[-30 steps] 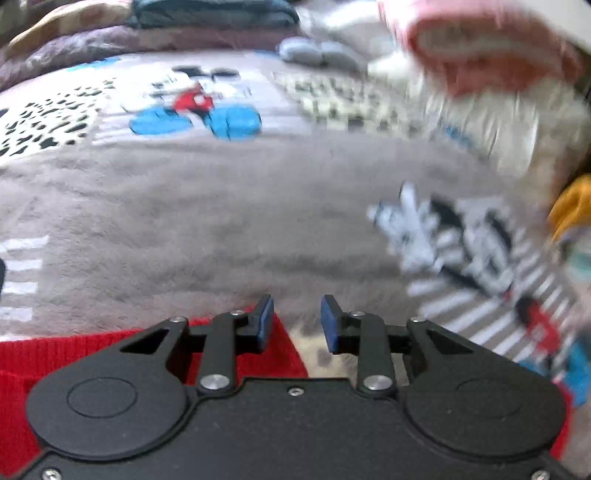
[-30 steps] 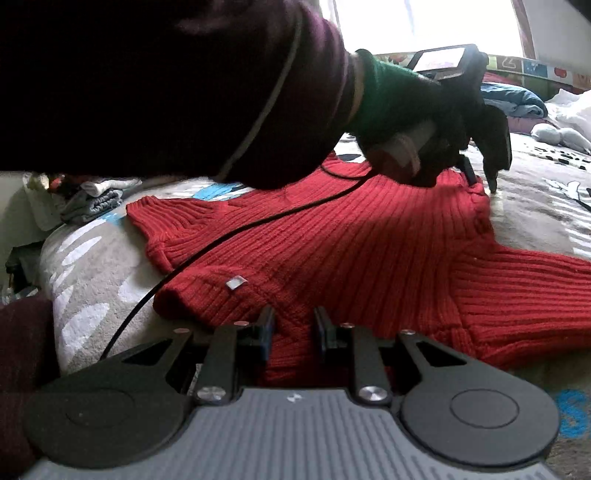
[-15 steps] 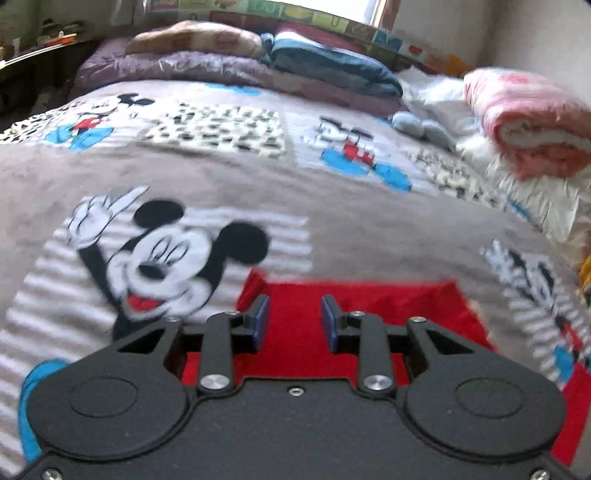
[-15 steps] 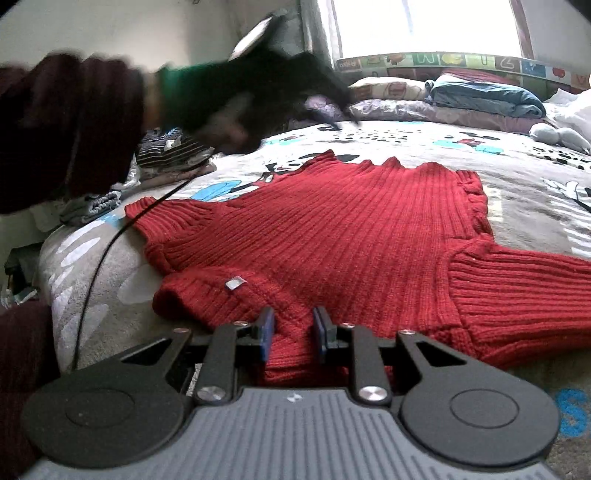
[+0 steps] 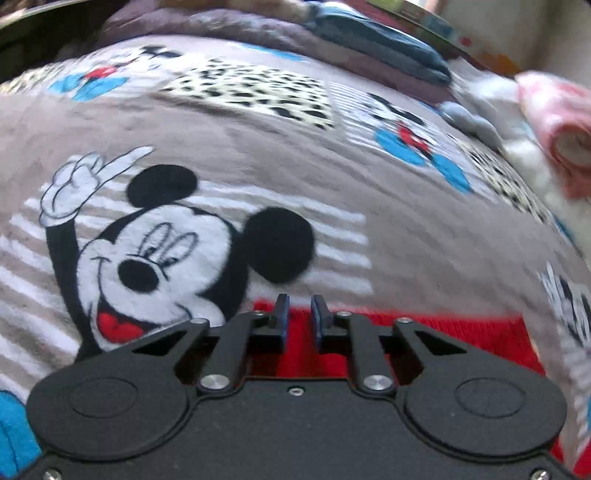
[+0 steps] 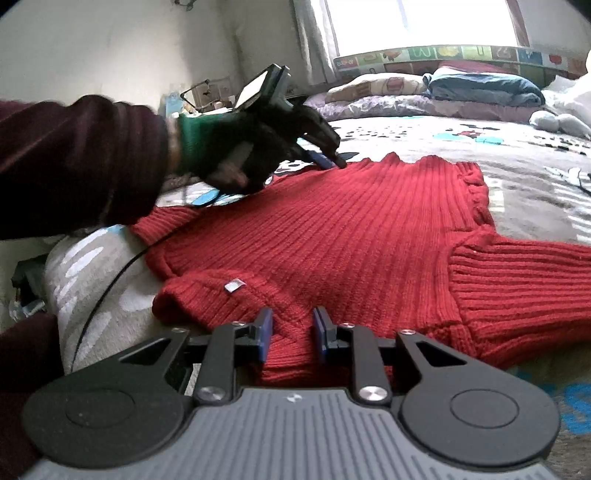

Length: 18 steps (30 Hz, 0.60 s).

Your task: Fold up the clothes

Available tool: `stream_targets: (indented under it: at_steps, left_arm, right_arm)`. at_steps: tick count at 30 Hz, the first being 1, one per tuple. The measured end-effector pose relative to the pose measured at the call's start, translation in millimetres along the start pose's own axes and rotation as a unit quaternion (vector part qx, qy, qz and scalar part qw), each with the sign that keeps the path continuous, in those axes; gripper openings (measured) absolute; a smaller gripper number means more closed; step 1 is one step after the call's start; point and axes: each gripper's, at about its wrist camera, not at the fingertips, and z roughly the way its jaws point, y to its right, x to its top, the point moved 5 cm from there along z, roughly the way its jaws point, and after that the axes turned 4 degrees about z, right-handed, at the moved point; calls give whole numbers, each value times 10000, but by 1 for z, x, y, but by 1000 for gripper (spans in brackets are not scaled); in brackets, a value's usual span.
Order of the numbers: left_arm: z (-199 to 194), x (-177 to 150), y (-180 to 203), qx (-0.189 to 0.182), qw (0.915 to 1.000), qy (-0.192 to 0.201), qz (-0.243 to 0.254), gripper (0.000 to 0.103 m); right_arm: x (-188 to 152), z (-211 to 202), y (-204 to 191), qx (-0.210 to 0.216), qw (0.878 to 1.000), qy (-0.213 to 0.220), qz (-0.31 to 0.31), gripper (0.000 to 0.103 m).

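Left wrist view: the left gripper (image 5: 298, 312) pointed down at the far hem of the red sweater (image 5: 424, 332), which lay flat on the grey cartoon-print blanket (image 5: 388, 229). Its blue pads (image 5: 282, 317) stood a narrow gap apart and were closing, with the sweater's edge in the gap; whether they already pressed the knit could not be told. A printed mouse face (image 5: 159, 266) sat just beyond the hem on the left, and a rolled pink blanket (image 5: 557, 125) lay at the far right of the bed, somewhat blurred. Right wrist view: the right gripper (image 6: 291, 332) held a raised fold of the red sweater (image 6: 332, 229) at its near edge, the pads (image 6: 264, 332) pinching the ribbed knit between them. The garment was spread across the blanket (image 6: 524, 177), one sleeve (image 6: 524, 280) reaching to the right. A gloved hand (image 6: 236, 147) in a dark sleeve (image 6: 81, 158) held the left gripper (image 6: 330, 160) at the far hem, its tips touching the knit. Pillows (image 6: 480, 86) lay stacked below the window (image 6: 424, 26).
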Motion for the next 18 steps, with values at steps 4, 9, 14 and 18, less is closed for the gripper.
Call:
stream_targets:
  at_steps: [4, 9, 14, 18]
  left_arm:
    - [-14, 7, -4, 43, 9993, 173, -317, 14]
    - [-47, 5, 1, 238, 9992, 309, -28, 15]
    - [-80, -12, 36, 194, 9963, 261, 798, 50]
    - [-106, -37, 81, -38, 9886, 257, 1484, 53]
  right_arm:
    - [-1, -1, 0, 34, 10000, -2, 45, 26]
    - [-1, -1, 0, 19, 10000, -5, 28, 26]
    - [0, -4, -4, -49, 9999, 18, -101, 27]
    - [2, -10, -11, -21, 9997, 35, -250, 38]
